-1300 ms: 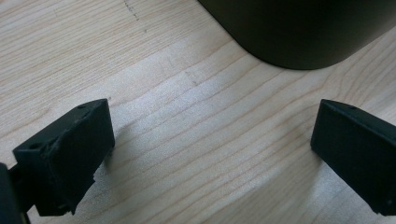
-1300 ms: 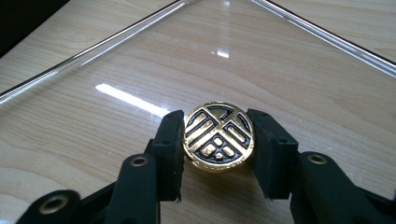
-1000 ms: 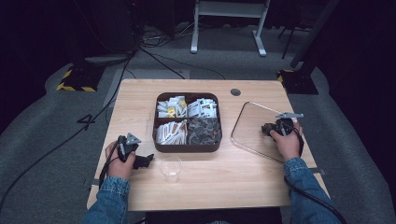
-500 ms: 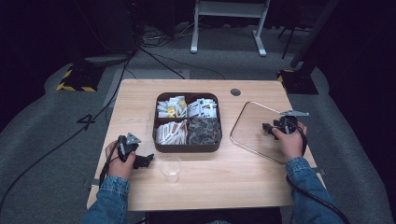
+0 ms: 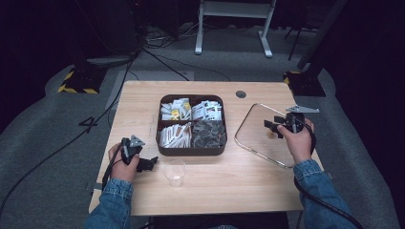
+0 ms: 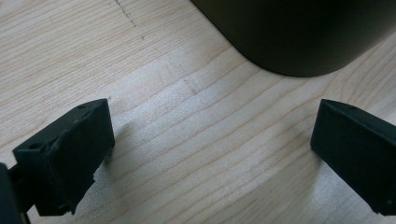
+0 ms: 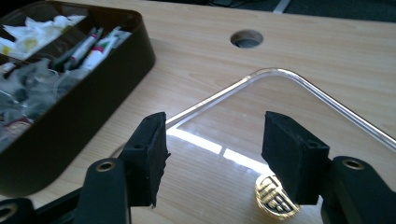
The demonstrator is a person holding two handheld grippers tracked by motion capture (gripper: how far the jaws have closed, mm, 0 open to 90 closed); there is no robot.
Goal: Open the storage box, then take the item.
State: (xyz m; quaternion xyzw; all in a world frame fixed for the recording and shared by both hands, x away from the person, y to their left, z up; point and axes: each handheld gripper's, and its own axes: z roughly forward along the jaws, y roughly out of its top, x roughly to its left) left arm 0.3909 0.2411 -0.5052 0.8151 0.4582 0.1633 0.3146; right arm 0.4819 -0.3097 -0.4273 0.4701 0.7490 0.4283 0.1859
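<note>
A dark brown tray point(image 5: 191, 151) with four compartments of packets sits mid-table. A clear lid point(image 5: 258, 133) lies flat on the wood to its right. My right gripper point(image 5: 268, 128) hovers over the lid's right part, pointing left at the tray. Its jaws have just been opening, then closing a little, and they stand open with nothing between them. In the right gripper view the gripper point(image 7: 215, 149) looks across the lid point(image 7: 261, 112) toward the tray point(image 7: 93, 107). My left gripper point(image 5: 152, 163) rests open on the table by the tray's front left corner. The left gripper point(image 6: 210, 140) frames bare wood below the tray wall point(image 6: 299, 37).
A clear glass cup point(image 5: 174, 171) stands near the front edge, just right of the left gripper. A round cable hole point(image 5: 240, 94) lies in the tabletop behind the lid. Cables and a stand's feet lie on the floor beyond the table.
The right hand has lifted a little above the clear lid and its jaws stand wider apart. The left hand and the cup have stayed put.
</note>
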